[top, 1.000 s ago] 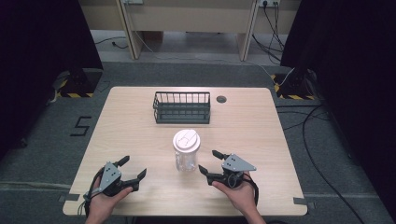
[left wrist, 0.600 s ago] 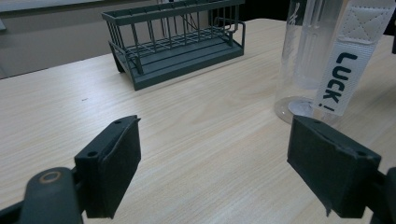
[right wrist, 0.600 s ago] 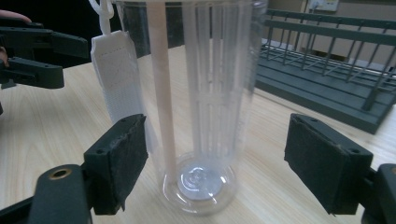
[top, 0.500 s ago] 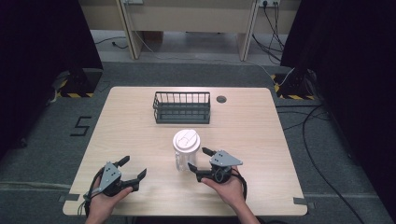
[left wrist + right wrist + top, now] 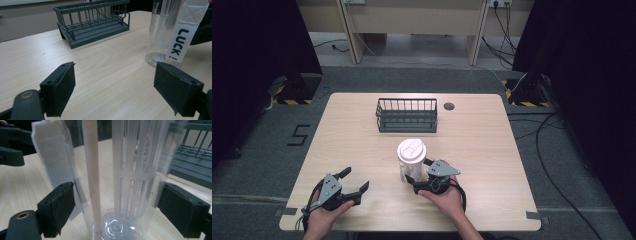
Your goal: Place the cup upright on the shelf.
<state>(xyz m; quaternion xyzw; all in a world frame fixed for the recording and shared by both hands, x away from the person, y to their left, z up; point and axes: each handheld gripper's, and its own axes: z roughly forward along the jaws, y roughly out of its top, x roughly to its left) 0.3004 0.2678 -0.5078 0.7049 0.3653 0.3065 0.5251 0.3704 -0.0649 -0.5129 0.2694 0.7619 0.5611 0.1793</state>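
A clear bottle with a white lid stands upright on the table's front middle. In the right gripper view a white straw and a slotted white insert show inside it. A white strap printed "LUCK!" hangs down its side. My right gripper is open, one jaw on each side of the bottle's lower body, neither pressed against it. My left gripper rests open at the front left, nothing between its jaws, with the bottle ahead to its right.
A dark grey wire rack stands at the back middle of the wooden table, beyond the bottle. A small round grommet lies to the rack's right. Cables run over the floor right of the table.
My right gripper has moved left toward the bottle, and its open jaws now straddle it. The left gripper and the bottle have stayed where they were.
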